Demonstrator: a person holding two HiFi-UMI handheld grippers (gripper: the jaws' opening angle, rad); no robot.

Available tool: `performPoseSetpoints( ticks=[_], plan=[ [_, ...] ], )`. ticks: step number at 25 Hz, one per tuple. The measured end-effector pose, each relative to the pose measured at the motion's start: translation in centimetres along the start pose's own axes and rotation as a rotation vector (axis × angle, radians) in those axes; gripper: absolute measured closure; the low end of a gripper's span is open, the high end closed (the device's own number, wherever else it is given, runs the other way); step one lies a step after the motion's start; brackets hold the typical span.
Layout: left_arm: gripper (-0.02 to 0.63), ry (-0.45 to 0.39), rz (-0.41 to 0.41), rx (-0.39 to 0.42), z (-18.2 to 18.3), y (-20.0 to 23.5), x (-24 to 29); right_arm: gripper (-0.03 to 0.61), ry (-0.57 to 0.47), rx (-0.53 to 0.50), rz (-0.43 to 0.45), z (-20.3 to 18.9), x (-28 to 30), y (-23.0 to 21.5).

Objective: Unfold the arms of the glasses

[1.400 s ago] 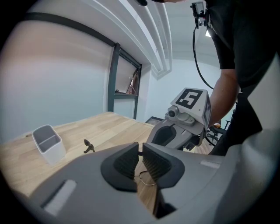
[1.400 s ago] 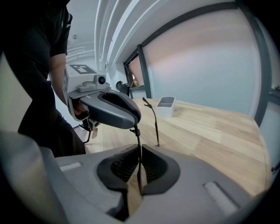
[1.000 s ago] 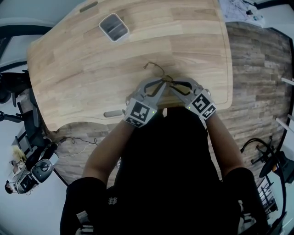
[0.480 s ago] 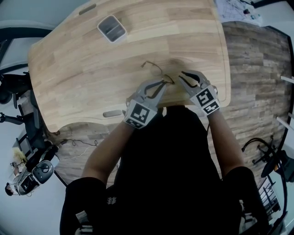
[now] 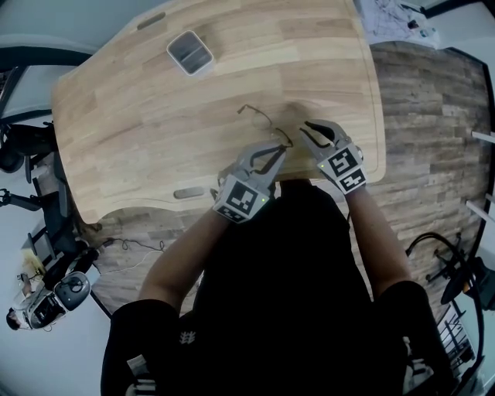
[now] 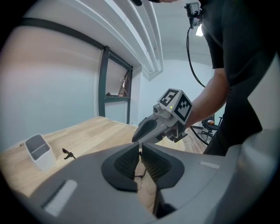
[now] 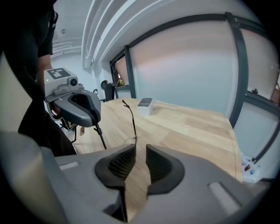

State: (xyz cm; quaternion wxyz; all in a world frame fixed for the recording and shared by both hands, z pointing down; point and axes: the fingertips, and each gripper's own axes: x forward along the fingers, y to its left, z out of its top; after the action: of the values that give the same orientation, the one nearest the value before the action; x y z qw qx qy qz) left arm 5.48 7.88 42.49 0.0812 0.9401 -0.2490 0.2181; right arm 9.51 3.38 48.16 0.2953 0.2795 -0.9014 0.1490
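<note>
The thin wire-framed glasses (image 5: 267, 124) hang just over the wooden table (image 5: 155, 116) near its front edge. One arm (image 7: 130, 118) sticks out toward the far left, and its dark tip (image 6: 68, 153) shows in the left gripper view. My left gripper (image 5: 278, 148) is shut on the frame, with a thin dark piece (image 6: 140, 154) pinched between its pads. A second arm (image 7: 100, 136) hangs below the left gripper (image 7: 81, 107). My right gripper (image 5: 304, 130) stands just right of the glasses, with bare table showing through the gap between its jaws. In the left gripper view the right gripper (image 6: 136, 139) is close ahead.
A small grey-white tray (image 5: 190, 52) stands at the far left of the table, also seen as the tray (image 6: 38, 151) and the tray (image 7: 145, 103). Papers (image 5: 398, 19) lie past the table's right end. Wood-look floor (image 5: 433, 139) surrounds the table.
My right gripper has drawn off to the right, away from the glasses and the left gripper. The left gripper has shifted a little with the glasses still in it.
</note>
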Motion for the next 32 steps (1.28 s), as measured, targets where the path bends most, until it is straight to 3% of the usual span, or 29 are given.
performPoseSetpoints(
  ticks=[16, 20, 24, 32],
  plan=[
    [0.586, -0.034, -0.012, 0.051, 1.5, -2.0, 0.3, 0.514, -0.025, 0.028, -0.024, -1.4, -2.2, 0.3],
    [0.586, -0.05, 0.015, 0.051, 1.6, -1.5, -0.2, 0.514, -0.031, 0.036, -0.021, -1.5, -2.4, 0.5],
    [0.586, -0.016, 0.071, -0.002, 0.5, -0.1, -0.6, 0.515, -0.035, 0.035, -0.004, -1.3, -1.9, 0.7],
    [0.578, -0.029, 0.172, -0.054, -0.4, 2.9, -1.6, 0.514, -0.024, 0.004, 0.08, 0.3, 1.0, 2.4]
  ],
)
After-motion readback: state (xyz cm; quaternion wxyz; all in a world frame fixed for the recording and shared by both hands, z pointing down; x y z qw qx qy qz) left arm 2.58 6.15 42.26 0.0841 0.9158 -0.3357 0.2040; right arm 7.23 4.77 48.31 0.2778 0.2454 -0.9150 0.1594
